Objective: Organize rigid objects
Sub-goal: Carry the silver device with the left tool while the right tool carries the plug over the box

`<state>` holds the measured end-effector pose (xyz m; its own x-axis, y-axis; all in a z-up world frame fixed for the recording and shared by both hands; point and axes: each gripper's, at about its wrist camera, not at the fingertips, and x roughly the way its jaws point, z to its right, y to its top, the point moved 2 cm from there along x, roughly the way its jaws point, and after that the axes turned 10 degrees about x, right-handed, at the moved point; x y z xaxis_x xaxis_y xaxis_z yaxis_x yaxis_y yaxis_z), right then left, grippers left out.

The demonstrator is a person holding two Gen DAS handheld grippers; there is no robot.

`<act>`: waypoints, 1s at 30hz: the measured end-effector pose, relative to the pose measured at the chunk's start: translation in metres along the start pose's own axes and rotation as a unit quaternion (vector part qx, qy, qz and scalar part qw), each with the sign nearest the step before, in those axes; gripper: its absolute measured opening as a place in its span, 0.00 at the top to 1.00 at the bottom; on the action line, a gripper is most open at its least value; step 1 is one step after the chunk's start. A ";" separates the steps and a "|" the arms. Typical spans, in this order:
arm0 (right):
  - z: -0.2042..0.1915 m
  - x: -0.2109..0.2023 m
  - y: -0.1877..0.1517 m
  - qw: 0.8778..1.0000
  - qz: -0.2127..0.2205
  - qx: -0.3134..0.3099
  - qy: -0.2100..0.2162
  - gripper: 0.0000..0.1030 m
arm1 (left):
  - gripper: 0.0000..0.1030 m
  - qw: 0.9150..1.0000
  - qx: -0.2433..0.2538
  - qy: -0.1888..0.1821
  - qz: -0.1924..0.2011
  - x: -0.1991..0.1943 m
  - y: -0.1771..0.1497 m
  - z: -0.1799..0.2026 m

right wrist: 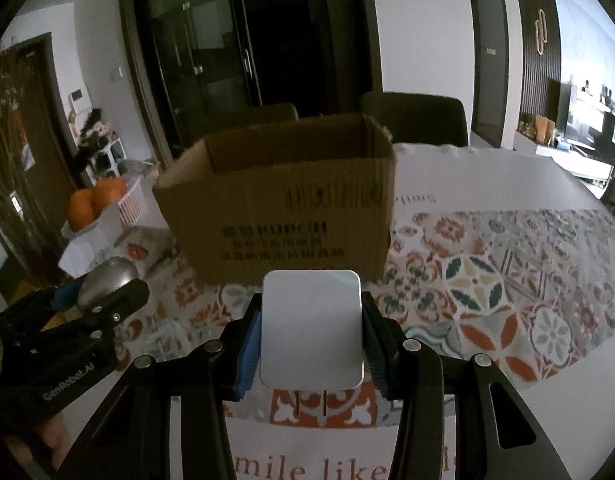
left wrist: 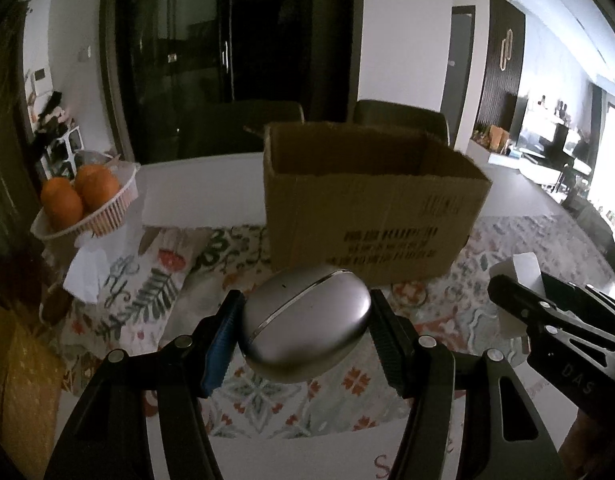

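Note:
My left gripper [left wrist: 305, 330] is shut on a silver egg-shaped case [left wrist: 307, 322] and holds it above the patterned tablecloth, in front of an open cardboard box [left wrist: 371, 208]. My right gripper [right wrist: 311, 340] is shut on a white plug charger [right wrist: 312, 328], prongs pointing down, in front of the same box [right wrist: 279, 208]. In the left wrist view the right gripper [left wrist: 555, 312] shows at the right with the white charger [left wrist: 521, 276]. In the right wrist view the left gripper [right wrist: 79, 308] shows at the left with the silver case [right wrist: 107, 280].
A white basket of oranges [left wrist: 83, 196] stands on white paper at the table's left; it also shows in the right wrist view [right wrist: 99, 204]. The patterned tablecloth [right wrist: 487, 280] covers the table. Two dark chairs [right wrist: 419, 120] stand behind the box.

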<state>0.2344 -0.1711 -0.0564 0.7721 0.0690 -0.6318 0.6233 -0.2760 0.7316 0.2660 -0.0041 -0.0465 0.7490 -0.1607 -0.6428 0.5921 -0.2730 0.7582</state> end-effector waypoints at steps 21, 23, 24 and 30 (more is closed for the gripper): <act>-0.007 -0.014 0.067 0.997 0.067 -0.011 0.021 0.55 | 0.41 0.998 0.027 -0.003 0.050 -0.008 0.069 0.005; -0.007 -0.014 0.072 0.997 0.071 -0.012 0.022 0.55 | 0.41 0.998 0.027 -0.002 0.054 -0.008 0.074 0.004; -0.008 -0.014 0.076 0.997 0.073 -0.013 0.023 0.55 | 0.41 0.998 0.026 -0.003 0.055 -0.007 0.077 0.004; -0.009 -0.009 0.092 0.996 0.082 -0.015 0.028 0.55 | 0.41 0.998 0.022 -0.007 0.061 -0.001 0.094 0.001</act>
<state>0.2862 -0.1882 0.0193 0.8688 0.0796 -0.4886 0.4914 -0.2596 0.8314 0.3199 -0.0306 0.0252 0.8100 -0.2092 -0.5479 0.4832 -0.2914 0.8256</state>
